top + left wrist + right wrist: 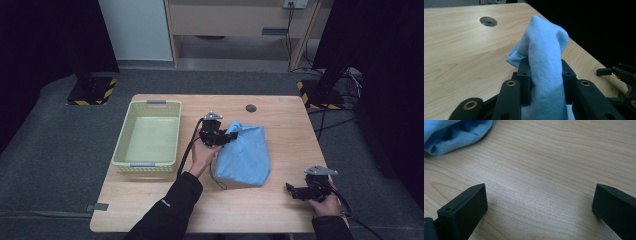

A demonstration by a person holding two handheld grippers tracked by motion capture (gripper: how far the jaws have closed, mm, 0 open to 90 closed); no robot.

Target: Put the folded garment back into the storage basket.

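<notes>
A light blue cloth [245, 152] lies folded on the wooden table [280, 120] near its middle. My left gripper [231, 135] is shut on the cloth's far left corner and holds that corner raised off the table. In the left gripper view the bunched blue cloth [544, 62] stands pinched between the two black jaws, my left gripper [545, 72] pressing it from both sides. My right gripper [290, 189] rests low over the table's near right part, apart from the cloth. Its jaws stand wide open over bare wood in the right gripper view, my right gripper [539, 202] holding nothing, with the cloth's edge [454, 135] at upper left.
A pale green plastic basket [125, 145] stands on the table's left side, close to my left hand. A round cable hole [251, 108] sits in the tabletop behind the cloth. Dark stands and cables surround the table on the grey floor.
</notes>
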